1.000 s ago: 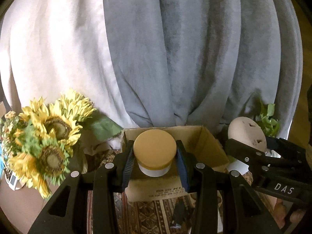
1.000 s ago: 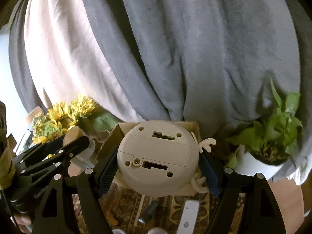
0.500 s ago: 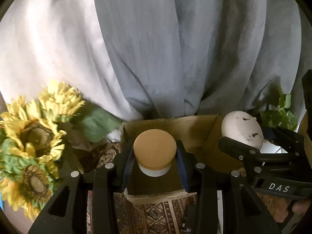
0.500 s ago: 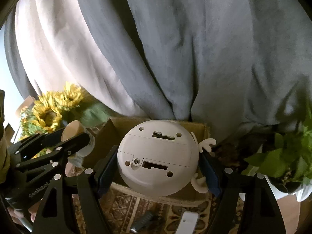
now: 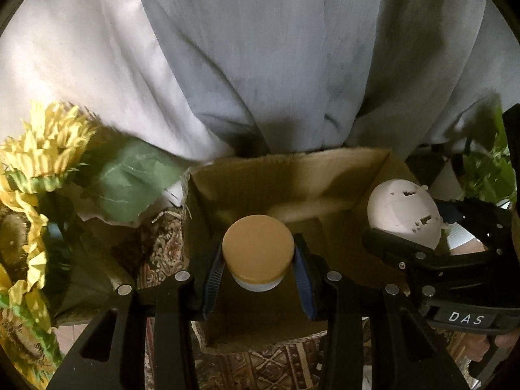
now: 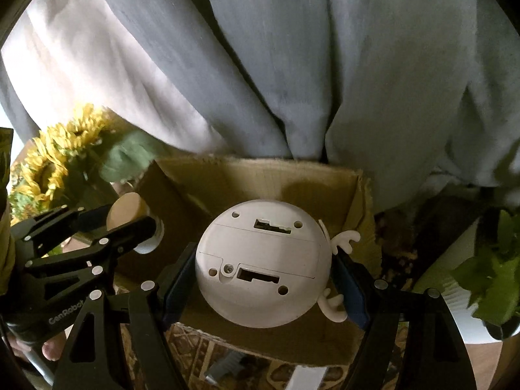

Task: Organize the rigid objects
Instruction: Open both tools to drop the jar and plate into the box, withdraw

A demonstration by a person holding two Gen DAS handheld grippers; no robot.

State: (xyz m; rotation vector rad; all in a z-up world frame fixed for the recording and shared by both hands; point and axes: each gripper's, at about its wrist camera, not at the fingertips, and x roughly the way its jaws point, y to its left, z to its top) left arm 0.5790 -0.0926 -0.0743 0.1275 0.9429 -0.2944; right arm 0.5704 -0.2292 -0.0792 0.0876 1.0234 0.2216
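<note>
Grey curtain (image 5: pixel 292 65) fills the upper two thirds of both views, soft cloth hanging in deep folds, paler and sunlit at the upper left. Below it I see a patterned rug (image 5: pixel 276 367) along the bottom edge, woven with brown and cream ornament.

Next in size is the cardboard box (image 5: pixel 286 178), open-topped, matt brown with rough torn edges, sitting at lower centre of each frame. As far as I can see its floor is bare, so I judge the sorting barely begun: both pieces are over the box but neither is set down yet, and a dark object and a white one on the rug (image 6: pixel 227 365) at the bottom of the right view look still to be collected.

Artificial sunflowers (image 5: pixel 35 162) crowd the left edge, with yellow petals and a cloth leaf. A leafy potted plant (image 6: pixel 487 279) sits at lower right.

My right gripper (image 6: pixel 265 269) pinches a white dome-shaped plastic gadget (image 6: pixel 260 260), its flat slotted underside facing the camera, small antler-like prongs on its right side. It hangs above the box opening.

My left gripper (image 5: pixel 258 260) clamps a small round jar (image 5: pixel 258 250) by its sides: smooth tan lid, white body beneath, also held over the box interior.
</note>
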